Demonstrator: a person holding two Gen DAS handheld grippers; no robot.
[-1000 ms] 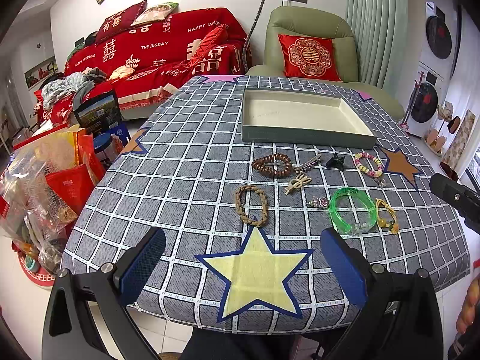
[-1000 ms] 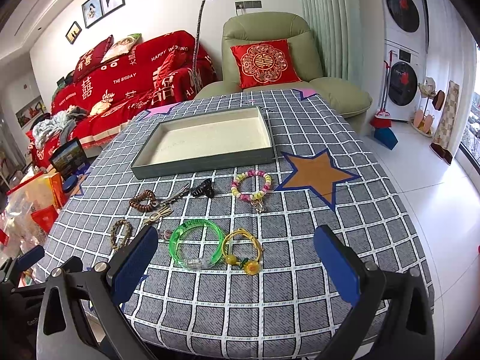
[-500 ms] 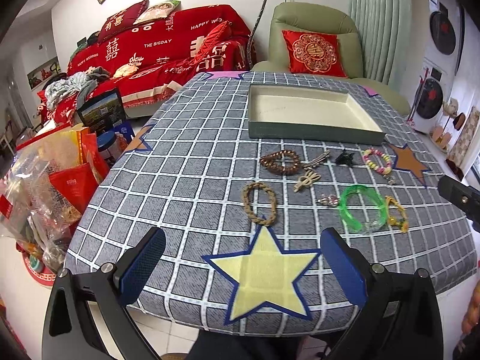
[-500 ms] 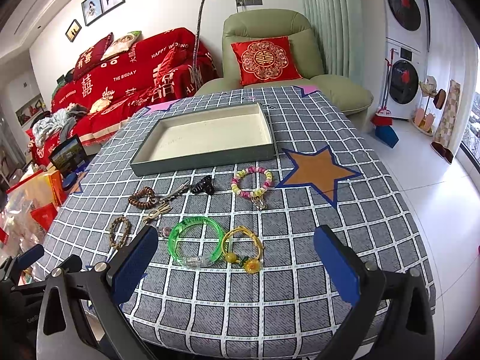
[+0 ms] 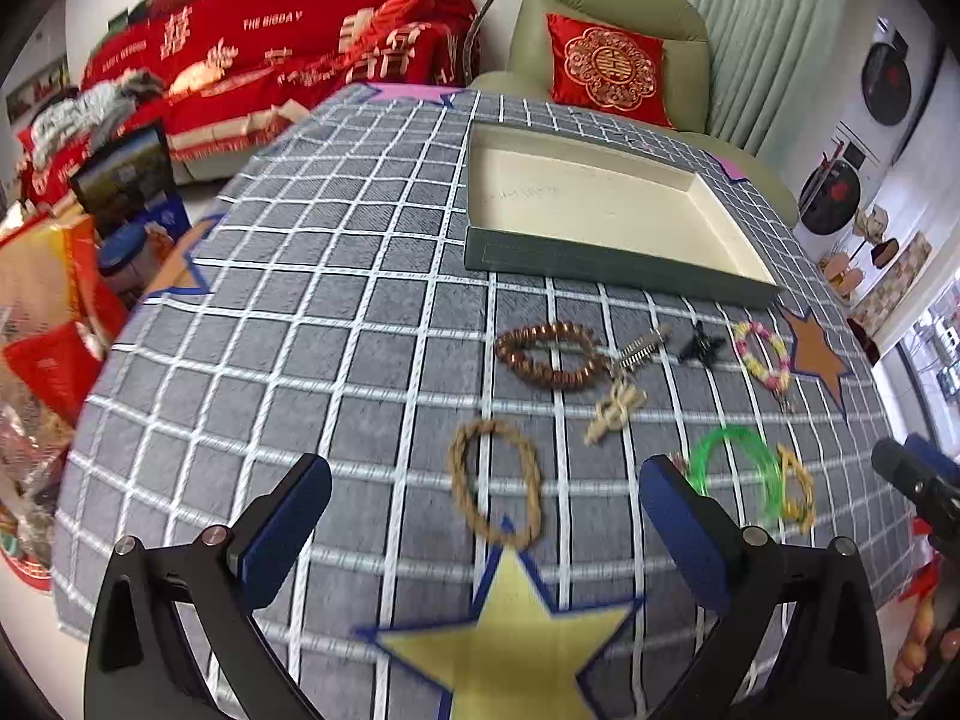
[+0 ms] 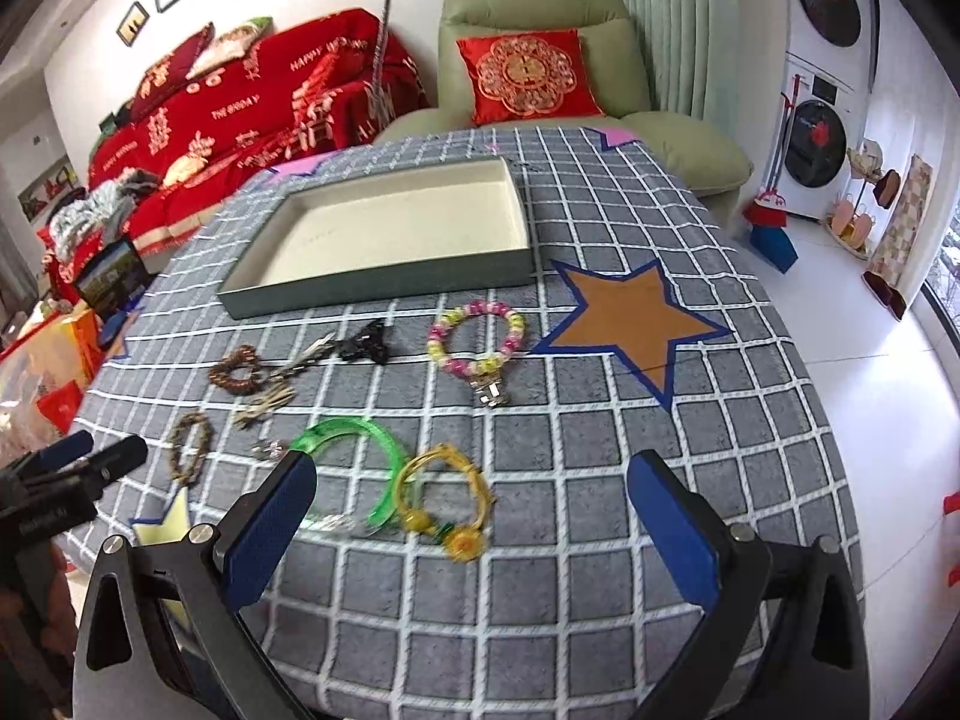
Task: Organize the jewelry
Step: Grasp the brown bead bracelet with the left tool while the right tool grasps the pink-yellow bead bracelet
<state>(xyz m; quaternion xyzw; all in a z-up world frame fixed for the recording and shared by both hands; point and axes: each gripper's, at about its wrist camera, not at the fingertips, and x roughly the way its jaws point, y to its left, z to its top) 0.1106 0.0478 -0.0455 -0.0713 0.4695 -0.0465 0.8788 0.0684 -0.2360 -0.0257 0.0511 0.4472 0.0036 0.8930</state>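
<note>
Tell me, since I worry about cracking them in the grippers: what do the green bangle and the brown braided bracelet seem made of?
The green bangle looks like rigid translucent plastic: the cloth grid shows through it and it glints. The brown braided bracelet looks like matte woven cord or fibre, with a twisted rope texture, so probably soft; blur leaves that open.

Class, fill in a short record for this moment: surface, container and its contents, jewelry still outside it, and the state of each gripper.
Surface: grey checked tablecloth with star patches
Container: shallow tray, nothing in it
Outside the tray: braided bracelet, brown bead bracelet, green bangle, yellow bracelet, pink-yellow bead bracelet, black hair claw
Left gripper: open, holding nothing
Right gripper: open, holding nothing
</note>
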